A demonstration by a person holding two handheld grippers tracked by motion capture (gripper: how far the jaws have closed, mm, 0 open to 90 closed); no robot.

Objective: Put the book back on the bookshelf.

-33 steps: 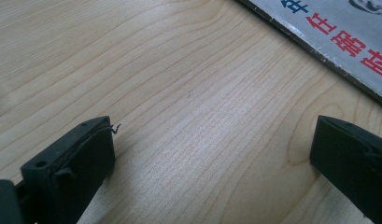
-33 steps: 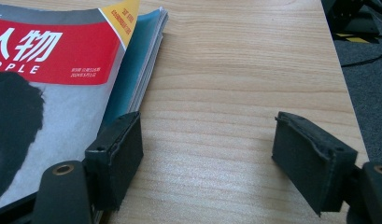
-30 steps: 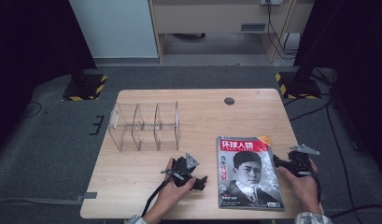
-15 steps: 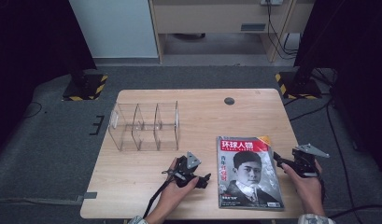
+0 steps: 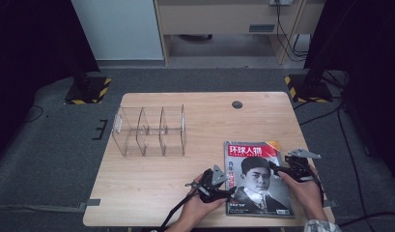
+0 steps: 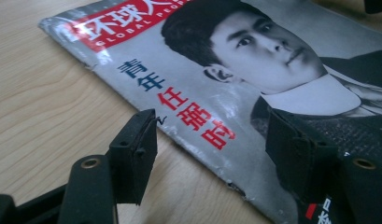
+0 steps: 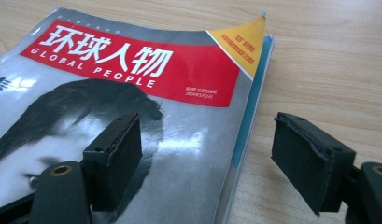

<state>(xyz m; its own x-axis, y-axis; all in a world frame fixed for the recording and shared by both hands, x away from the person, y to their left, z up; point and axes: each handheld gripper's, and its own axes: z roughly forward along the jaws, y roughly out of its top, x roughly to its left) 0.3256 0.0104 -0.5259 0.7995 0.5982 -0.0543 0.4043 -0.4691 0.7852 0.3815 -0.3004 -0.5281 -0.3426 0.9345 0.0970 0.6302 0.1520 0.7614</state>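
High view: a magazine (image 5: 255,179) lies flat, cover up, on the near right part of the wooden table (image 5: 204,121); a clear 3-compartment acrylic organizer (image 5: 150,131) stands well apart at the far left, empty as far as I can tell; a small dark round grommet (image 5: 237,104) sits near the far edge.

Left gripper (image 5: 223,186) sits at the magazine's left long edge, low to the table; right gripper (image 5: 278,170) sits at the opposite long edge; the 2 tools flank the magazine, which reads as a 2-sided approach so that neither edge slides away when the other is lifted.

Left gripper view: jaws apart, 1 jaw over bare wood, the other over the cover, so the gap straddles the spine-side edge (image 6: 212,154); nothing is between the pads yet; the edge looks slightly worn and lies tight to the wood, so getting a jaw under it may need a scrape or a tilt.

Right gripper view: jaws apart as well, 1 above the cover, 1 above bare table, the open page edge (image 7: 242,140) between them; the pages show a slight stack at this side, likely the easier edge to pinch.

Judgement: step in hand is pre-grasp alignment; no contact that I can confirm.
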